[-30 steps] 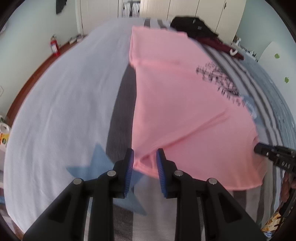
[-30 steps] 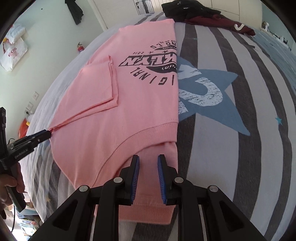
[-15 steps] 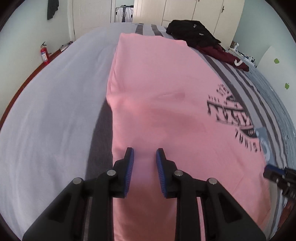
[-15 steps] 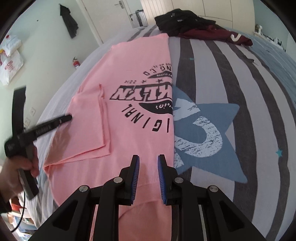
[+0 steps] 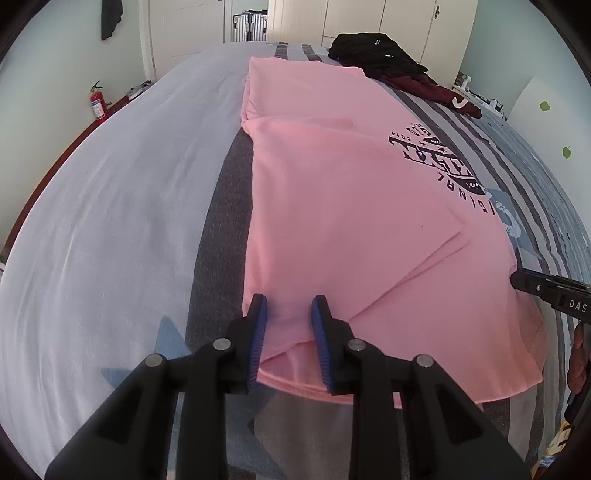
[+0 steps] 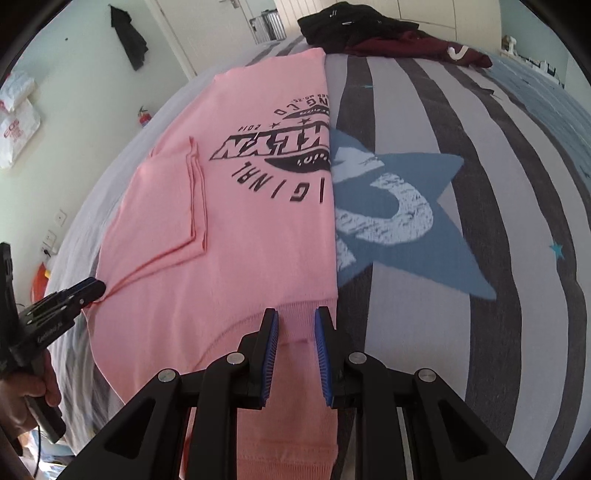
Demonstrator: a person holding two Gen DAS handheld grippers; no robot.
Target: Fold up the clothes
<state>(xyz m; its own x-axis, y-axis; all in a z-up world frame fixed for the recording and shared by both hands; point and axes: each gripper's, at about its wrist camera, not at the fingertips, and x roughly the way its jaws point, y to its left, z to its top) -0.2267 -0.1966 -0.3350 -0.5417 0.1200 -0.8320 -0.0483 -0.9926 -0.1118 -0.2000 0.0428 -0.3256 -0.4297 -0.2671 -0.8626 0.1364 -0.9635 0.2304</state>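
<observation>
The pink shirt point(image 5: 332, 206) was soft matt knit cloth, smooth on the body, with a ribbed band at the collar point(image 6: 295, 314) and a flat black print point(image 6: 280, 162). The bedcover point(image 6: 461, 221) under it was matt woven cloth; its white star print point(image 6: 384, 214) looked cracked and rough. The left gripper point(image 5: 289, 332) and right gripper point(image 6: 295, 339) were matt black plastic with ridged blue rubbery pads point(image 6: 271, 354) and dull metal pins point(image 5: 221, 344). Far off, dark clothes point(image 6: 354, 22) lay as matt cloth. The fire extinguisher point(image 5: 96, 101) at far left looked glossy red.
</observation>
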